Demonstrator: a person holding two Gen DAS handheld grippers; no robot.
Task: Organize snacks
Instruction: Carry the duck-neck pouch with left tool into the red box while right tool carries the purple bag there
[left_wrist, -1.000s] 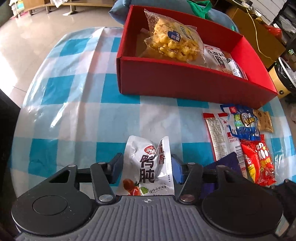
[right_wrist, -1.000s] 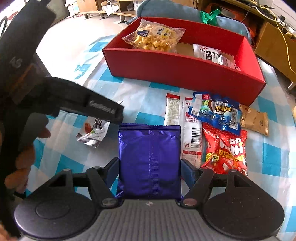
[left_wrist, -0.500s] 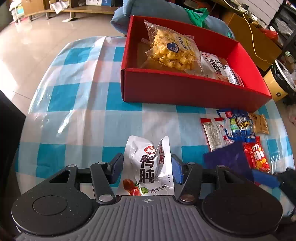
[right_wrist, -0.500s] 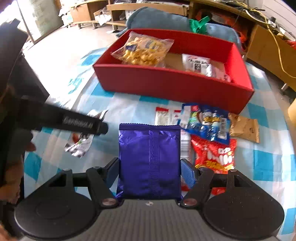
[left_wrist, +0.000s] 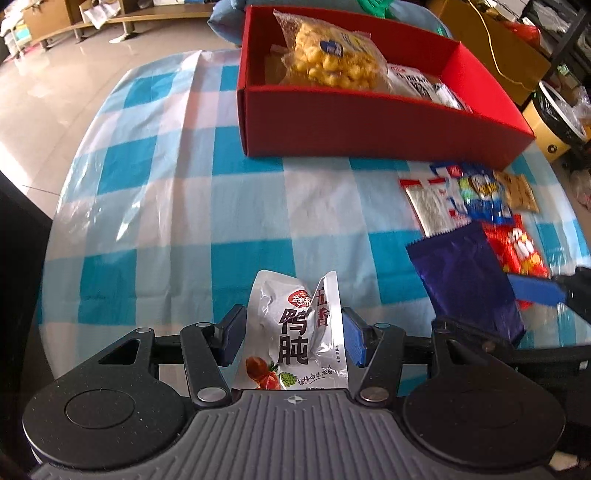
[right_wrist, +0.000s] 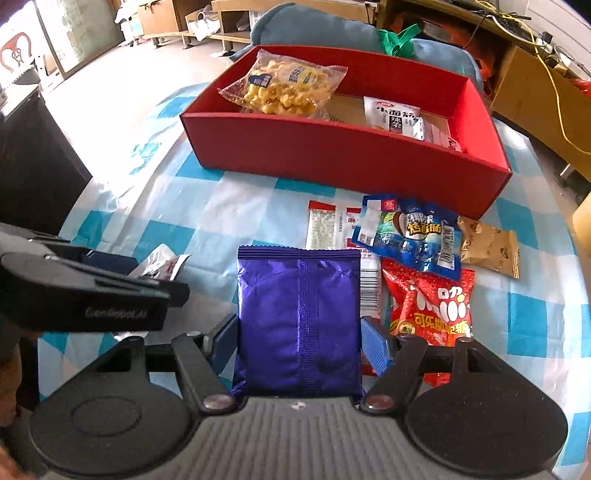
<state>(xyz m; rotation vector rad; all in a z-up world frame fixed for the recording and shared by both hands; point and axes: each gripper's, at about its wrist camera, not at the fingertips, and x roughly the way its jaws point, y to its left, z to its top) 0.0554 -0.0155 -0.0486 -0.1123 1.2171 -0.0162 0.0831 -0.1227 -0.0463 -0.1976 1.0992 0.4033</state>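
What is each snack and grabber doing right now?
left gripper: shut on silver packet.
silver packet: held, lifted.
right gripper: shut on purple packet.
purple packet: held, sealed.
red box: open, holding the popcorn bag.
red candy bag: lying on tablecloth.

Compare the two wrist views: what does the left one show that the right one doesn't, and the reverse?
Only the left wrist view shows the printed front of the silver packet in the left gripper. Only the right wrist view shows the whole purple packet between the right gripper fingers, and the black cabinet. Both show the red box holding the yellow puff bag, and loose snacks on the checked cloth.
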